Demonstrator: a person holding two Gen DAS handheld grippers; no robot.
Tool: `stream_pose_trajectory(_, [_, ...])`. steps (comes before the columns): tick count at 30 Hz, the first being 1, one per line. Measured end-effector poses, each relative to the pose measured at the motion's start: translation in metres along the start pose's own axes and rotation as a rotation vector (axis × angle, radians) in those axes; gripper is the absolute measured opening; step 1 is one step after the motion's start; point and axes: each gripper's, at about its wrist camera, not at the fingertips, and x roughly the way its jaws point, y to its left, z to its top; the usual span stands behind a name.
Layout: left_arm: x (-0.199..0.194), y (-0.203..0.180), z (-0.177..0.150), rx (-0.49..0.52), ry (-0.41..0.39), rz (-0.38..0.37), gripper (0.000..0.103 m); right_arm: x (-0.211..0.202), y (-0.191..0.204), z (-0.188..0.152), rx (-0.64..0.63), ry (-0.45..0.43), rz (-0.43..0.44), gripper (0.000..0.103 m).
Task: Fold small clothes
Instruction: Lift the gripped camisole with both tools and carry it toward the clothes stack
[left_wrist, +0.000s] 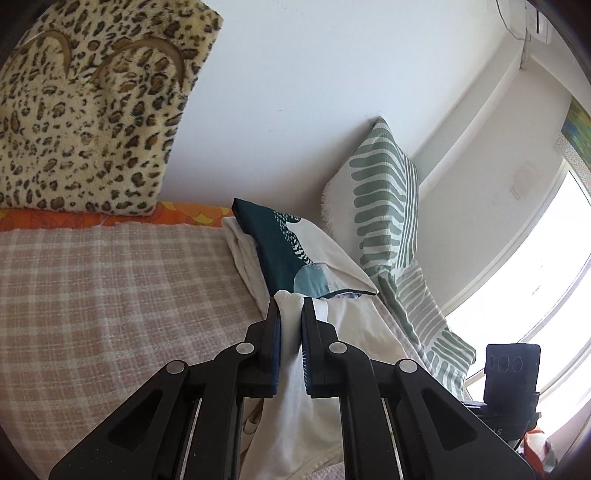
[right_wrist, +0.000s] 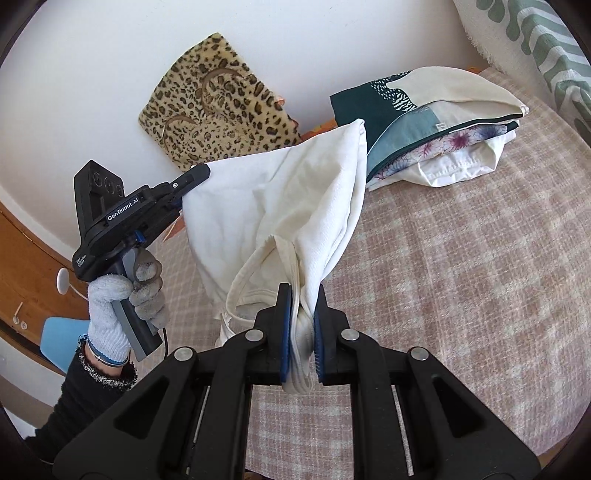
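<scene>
A small white garment (right_wrist: 280, 199) hangs in the air above the checked bedspread (right_wrist: 443, 266), stretched between both grippers. My right gripper (right_wrist: 303, 295) is shut on a bunched edge of it, low in the right wrist view. My left gripper (right_wrist: 192, 181), held by a gloved hand (right_wrist: 110, 306), grips the far corner of the cloth at the left of that view. In the left wrist view the left gripper (left_wrist: 291, 306) is shut on a fold of the white garment (left_wrist: 306, 398), which drapes down between and below its fingers.
A stack of folded cloths and a teal-and-cream pillow (right_wrist: 424, 122) lies at the back of the bed. A leopard-print cushion (left_wrist: 92, 110) leans on the white wall. A green striped pillow (left_wrist: 384, 195) stands in the corner by the window (left_wrist: 546, 295).
</scene>
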Motion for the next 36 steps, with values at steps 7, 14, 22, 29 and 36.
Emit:
stream_pose_trajectory(7, [0.052, -0.033, 0.023, 0.032, 0.005, -0.039, 0.008, -0.023, -0.038, 0.046, -0.020, -0.034, -0.069, 0.012])
stream_pose_trajectory(14, [0.096, -0.050, 0.050, 0.044, -0.026, -0.057, 0.008, -0.047, -0.062, 0.107, -0.096, -0.071, -0.163, 0.012])
stream_pose_trajectory(22, [0.138, -0.048, 0.085, 0.040, -0.061, -0.026, 0.008, -0.031, -0.103, 0.175, -0.120, -0.100, -0.174, 0.012])
stream_pose_trajectory(29, [0.175, -0.037, 0.104, 0.059, -0.079, 0.040, 0.007, 0.002, -0.119, 0.210, -0.136, -0.119, -0.207, 0.011])
stream_pose_trajectory(36, [0.204, -0.012, 0.108, 0.025, -0.035, 0.069, 0.007, 0.036, -0.144, 0.207, 0.003, -0.075, -0.117, 0.011])
